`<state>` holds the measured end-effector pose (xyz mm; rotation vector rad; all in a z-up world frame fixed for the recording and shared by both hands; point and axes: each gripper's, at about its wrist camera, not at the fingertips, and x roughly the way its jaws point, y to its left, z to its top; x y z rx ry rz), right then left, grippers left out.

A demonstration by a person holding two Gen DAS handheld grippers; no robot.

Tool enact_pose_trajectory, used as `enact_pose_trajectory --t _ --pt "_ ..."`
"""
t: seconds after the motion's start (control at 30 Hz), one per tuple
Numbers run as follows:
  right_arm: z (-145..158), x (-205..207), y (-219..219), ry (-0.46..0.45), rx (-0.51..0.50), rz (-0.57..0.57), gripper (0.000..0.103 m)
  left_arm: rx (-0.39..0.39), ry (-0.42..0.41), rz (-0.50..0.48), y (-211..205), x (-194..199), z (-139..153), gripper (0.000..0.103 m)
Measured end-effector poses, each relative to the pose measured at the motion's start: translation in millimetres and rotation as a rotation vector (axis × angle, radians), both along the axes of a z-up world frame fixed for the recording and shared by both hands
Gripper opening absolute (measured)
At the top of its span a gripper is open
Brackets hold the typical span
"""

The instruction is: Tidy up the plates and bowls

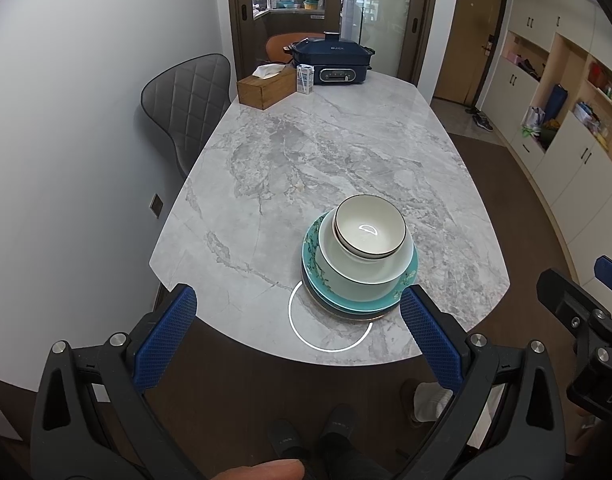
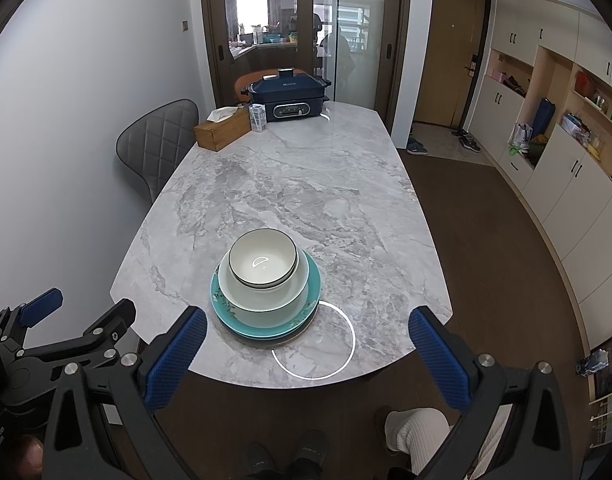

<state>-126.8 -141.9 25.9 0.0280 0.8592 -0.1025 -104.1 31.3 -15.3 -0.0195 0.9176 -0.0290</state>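
Observation:
A stack of dishes stands near the front edge of the marble table (image 1: 306, 152) (image 2: 306, 184). A small white bowl with a dark rim (image 1: 370, 232) (image 2: 263, 258) sits in a larger white bowl (image 1: 362, 272) (image 2: 261, 300), on a teal flowered plate (image 1: 312, 256) (image 2: 221, 300) over a darker plate. My left gripper (image 1: 297, 332) is open and empty, held off the table's front edge, below the stack. My right gripper (image 2: 308, 352) is open and empty, also off the front edge. Each gripper shows at the side of the other's view.
At the far end stand a wooden tissue box (image 1: 265, 86) (image 2: 221, 130), a small carton (image 1: 305, 79) (image 2: 257, 117) and a blue electric cooker (image 1: 332, 62) (image 2: 291, 98). A grey chair (image 1: 185, 108) (image 2: 157, 144) is at the left. Cabinets line the right wall.

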Motion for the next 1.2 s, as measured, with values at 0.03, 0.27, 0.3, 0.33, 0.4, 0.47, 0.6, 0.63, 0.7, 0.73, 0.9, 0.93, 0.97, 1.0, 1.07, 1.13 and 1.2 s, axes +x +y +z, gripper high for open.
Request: enact_pose_trajectory --t 0.03,0.27,0.3,0.33,0.4,0.47,0.6,0.63,0.7,0.73,0.9,0.93,0.97,1.0,1.07,1.13,1.2 --pt "0 0 0 0.000 0.000 0.000 0.103 0.000 0.001 0.000 1 1 -1 0.103" --pt "0 0 0 0.001 0.000 0.000 0.103 0.003 0.003 0.000 4 2 -3 0.103" --pt "0 0 0 0.001 0.000 0.000 0.103 0.004 0.003 0.000 4 2 -3 0.103" --pt "0 0 0 0.001 0.000 0.000 0.103 0.003 0.003 0.000 3 2 -3 0.103" --pt "0 1 0 0.002 0.000 -0.001 0.103 0.002 0.004 0.000 3 1 -4 0.103" --pt "0 1 0 0.001 -0.001 0.000 0.103 0.001 0.007 -0.004 7 4 -5 0.103" --pt "0 1 0 0.001 0.000 0.000 0.103 0.001 0.006 -0.005 9 5 -6 0.103" --pt "0 1 0 0.002 0.000 -0.001 0.103 0.003 0.006 -0.005 8 5 -6 0.103" --pt "0 1 0 0.002 0.000 0.000 0.103 0.003 0.006 -0.004 9 5 -6 0.103" --pt "0 1 0 0.002 0.000 0.000 0.103 0.003 0.004 -0.005 9 5 -6 0.103" --pt "-1 1 1 0.002 0.001 0.002 0.103 0.012 -0.009 -0.013 12 8 -7 0.103" --pt "0 1 1 0.003 0.001 0.001 0.103 0.012 -0.010 -0.015 12 10 -7 0.103" --pt "0 1 1 0.002 0.001 0.001 0.103 0.012 -0.010 -0.017 13 11 -7 0.103" --pt "0 1 1 0.003 0.001 0.000 0.103 0.013 -0.011 -0.017 14 12 -7 0.103" --pt "-1 2 1 0.004 0.001 0.001 0.103 0.010 -0.010 -0.017 15 13 -7 0.103" --pt "-1 2 1 0.003 -0.001 0.002 0.103 0.012 -0.011 -0.018 14 14 -7 0.103" --pt "-1 2 1 0.003 0.001 0.002 0.103 0.011 -0.011 -0.020 14 14 -7 0.103"
